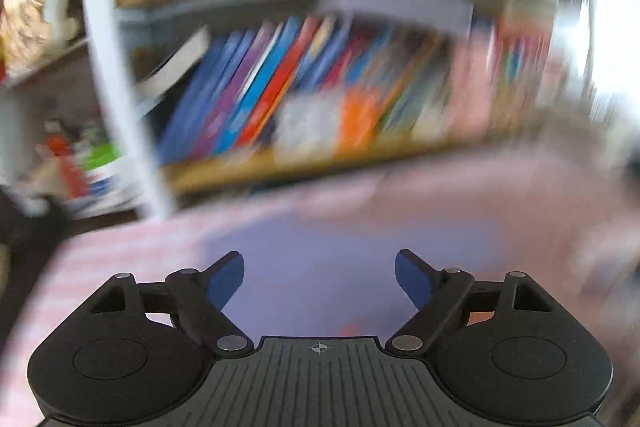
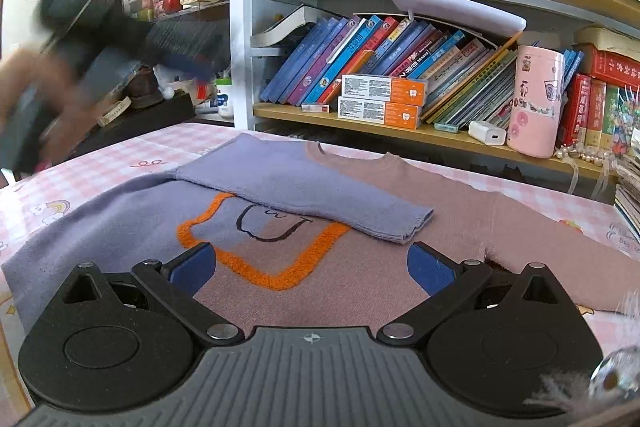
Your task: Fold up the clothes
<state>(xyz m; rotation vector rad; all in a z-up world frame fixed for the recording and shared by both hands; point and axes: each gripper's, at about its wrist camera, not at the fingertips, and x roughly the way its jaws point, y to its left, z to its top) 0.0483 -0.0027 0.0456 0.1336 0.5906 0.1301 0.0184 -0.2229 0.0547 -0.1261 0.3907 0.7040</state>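
A knit sweater (image 2: 360, 287), lavender on the left half and mauve on the right, lies flat on the table with an orange outline on its chest. Its lavender left sleeve (image 2: 312, 195) is folded across the chest; the mauve right sleeve (image 2: 560, 243) lies spread out to the right. My right gripper (image 2: 312, 267) is open and empty just above the sweater's lower chest. My left gripper (image 1: 319, 279) is open and empty above the lavender part (image 1: 320, 267); that view is motion-blurred. It also shows in the right wrist view (image 2: 188, 63), raised at the upper left, blurred.
The table has a pink checked cloth (image 2: 120, 155). A bookshelf (image 2: 400, 131) stands right behind the table, with books, orange boxes (image 2: 380, 103) and a pink cup (image 2: 536, 103). A stack of books (image 2: 628, 199) sits at the table's right edge.
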